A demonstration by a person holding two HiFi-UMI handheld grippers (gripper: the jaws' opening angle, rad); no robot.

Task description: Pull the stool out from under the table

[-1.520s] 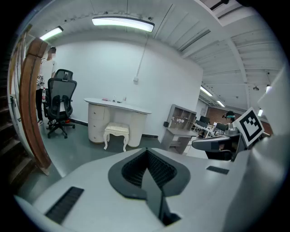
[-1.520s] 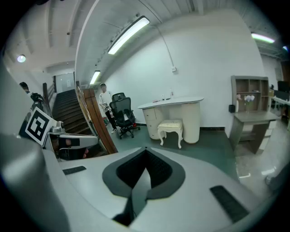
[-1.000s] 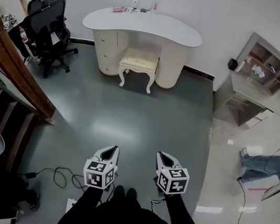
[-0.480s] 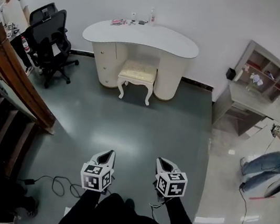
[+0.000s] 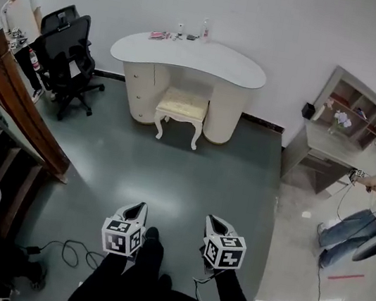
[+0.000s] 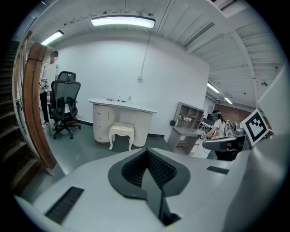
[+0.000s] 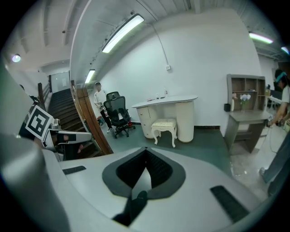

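A cream stool [image 5: 181,113] with a cushioned top stands half under the white curved dressing table [image 5: 189,55] against the far wall. The stool [image 6: 121,134] shows small in the left gripper view, and the stool [image 7: 164,128] likewise in the right gripper view. My left gripper [image 5: 139,205] and right gripper [image 5: 212,219] are held side by side over the grey floor, far short of the stool. Both are shut with nothing between their jaws, and both point toward the table.
A black office chair [image 5: 68,55] stands left of the table, with a person [image 5: 20,11] behind it. A wooden stair rail [image 5: 17,107] runs along the left. A grey shelf desk [image 5: 333,135] and a seated person [image 5: 371,205] are at right. A black cable [image 5: 74,252] lies on the floor.
The view has shifted a little and both grippers sit slightly lower in the head view. The person at right has sat up. The stool has not moved.
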